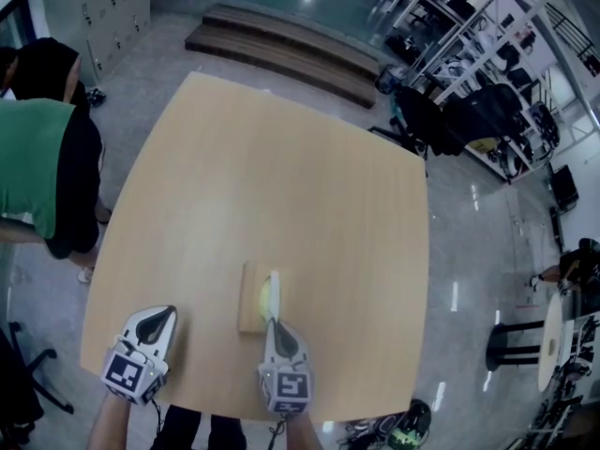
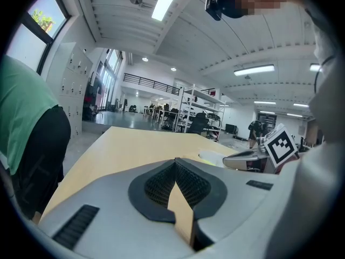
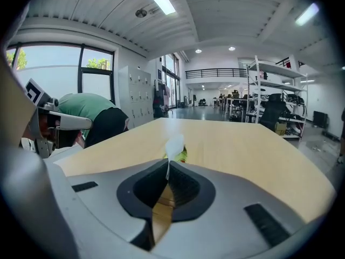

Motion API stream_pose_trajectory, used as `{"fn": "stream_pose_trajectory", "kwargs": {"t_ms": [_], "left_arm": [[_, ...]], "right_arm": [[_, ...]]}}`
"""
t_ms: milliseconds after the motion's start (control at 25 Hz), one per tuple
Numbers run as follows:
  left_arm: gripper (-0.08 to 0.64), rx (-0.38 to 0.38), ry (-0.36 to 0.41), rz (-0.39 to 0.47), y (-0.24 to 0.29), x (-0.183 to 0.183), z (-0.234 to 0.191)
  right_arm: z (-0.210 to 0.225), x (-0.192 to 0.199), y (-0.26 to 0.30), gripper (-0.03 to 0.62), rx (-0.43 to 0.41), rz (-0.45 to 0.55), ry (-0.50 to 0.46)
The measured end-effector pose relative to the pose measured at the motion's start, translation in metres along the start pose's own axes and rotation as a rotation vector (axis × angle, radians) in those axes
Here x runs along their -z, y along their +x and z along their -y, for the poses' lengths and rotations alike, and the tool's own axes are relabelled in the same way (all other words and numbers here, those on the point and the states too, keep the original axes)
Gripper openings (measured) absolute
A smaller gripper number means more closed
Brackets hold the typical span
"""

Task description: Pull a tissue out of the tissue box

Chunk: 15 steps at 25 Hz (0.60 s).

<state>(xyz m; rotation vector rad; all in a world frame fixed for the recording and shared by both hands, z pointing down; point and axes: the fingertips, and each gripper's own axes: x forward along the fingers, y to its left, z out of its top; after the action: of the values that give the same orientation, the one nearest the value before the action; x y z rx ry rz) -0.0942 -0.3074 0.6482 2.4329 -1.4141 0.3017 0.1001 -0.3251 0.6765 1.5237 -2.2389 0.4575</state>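
A light wooden tissue box (image 1: 249,298) lies on the table (image 1: 281,176) near its front edge. A white tissue (image 1: 274,293) stands up from the box's yellow-green opening. My right gripper (image 1: 273,320) reaches the box from the near side and is shut on the tissue. In the right gripper view the tissue (image 3: 174,146) sticks up from between the closed tips of the right gripper (image 3: 167,163). My left gripper (image 1: 165,311) hovers to the left of the box, apart from it. Its tips meet with nothing between them in the left gripper view (image 2: 176,162).
A person in a green and black top (image 1: 37,167) bends at the table's left side. Low wooden steps (image 1: 281,50) lie beyond the far edge. Office chairs and shelving (image 1: 487,111) stand at the upper right, and a small round table (image 1: 548,340) at the right.
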Motion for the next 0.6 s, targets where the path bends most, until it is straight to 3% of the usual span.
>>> {"fn": "stream_pose_trajectory", "kwargs": {"t_ms": [440,600], "left_arm": [[0.008,-0.020,-0.022,-0.005,0.003,-0.022,0.004],[0.008,-0.025,-0.019,0.037,0.008,-0.031,0.005]], "right_arm": [[0.009,-0.013,-0.010,0.008,0.014,0.041,-0.020],[0.016,-0.025,-0.014,0.008,0.023,0.075,-0.020]]}}
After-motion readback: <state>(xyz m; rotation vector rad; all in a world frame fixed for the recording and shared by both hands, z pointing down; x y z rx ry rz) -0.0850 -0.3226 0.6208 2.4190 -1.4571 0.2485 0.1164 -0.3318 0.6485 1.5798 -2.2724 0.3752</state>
